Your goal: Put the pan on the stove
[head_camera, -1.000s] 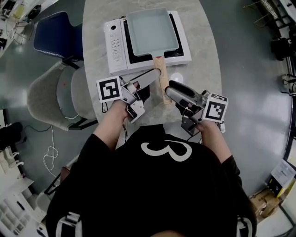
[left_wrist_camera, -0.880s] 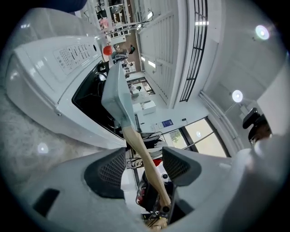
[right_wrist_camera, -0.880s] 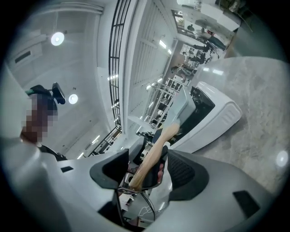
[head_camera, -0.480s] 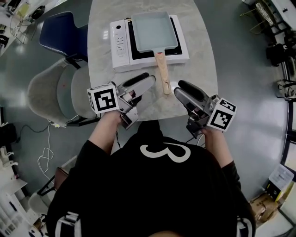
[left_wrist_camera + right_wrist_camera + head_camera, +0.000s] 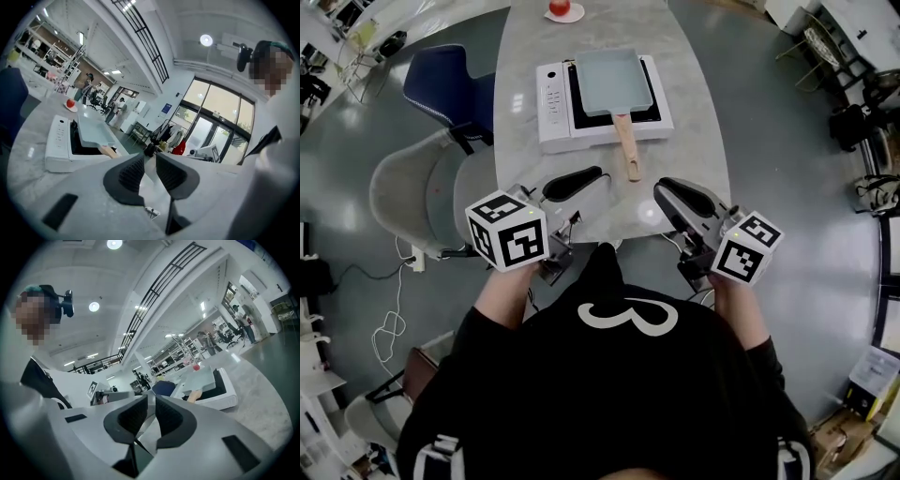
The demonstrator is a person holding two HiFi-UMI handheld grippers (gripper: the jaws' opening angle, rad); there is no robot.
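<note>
Looks like the job's basically wrapped here. Going left to right on what's changed: a second ago the left gripper (image 5: 577, 180) was right up by the wooden handle (image 5: 628, 150) with its jaws wide. Now it's backed off toward the person and sits at the near edge of the table (image 5: 698, 141). Its own view shows the jaws have just been closing to a narrow gap with nothing in between. In the middle, the pan (image 5: 614, 80) hasn't budged. It's sitting flat on the stove (image 5: 551, 98), with the handle poking out over the stove's front edge toward the person. The right gripper (image 5: 680, 195) has done the same thing, pulling back from beside the handle. Its jaws have just been closing to an even slimmer slit, also empty. So neither gripper is touching the pan any more, and that reads like a release and retreat, task likely done. As for room: on the left, a grey chair (image 5: 408, 192) and a blue chair (image 5: 441, 84) crowd the table's left edge, so that side's tight. There's a decent patch of bare tabletop between the handle's tip and both grippers. A thin strip of table also runs along the stove's right side. Something red on a little plate (image 5: 562, 10) sits at the far end, well apart from everything. The floor to the right of the table has nothing on it close by.
</note>
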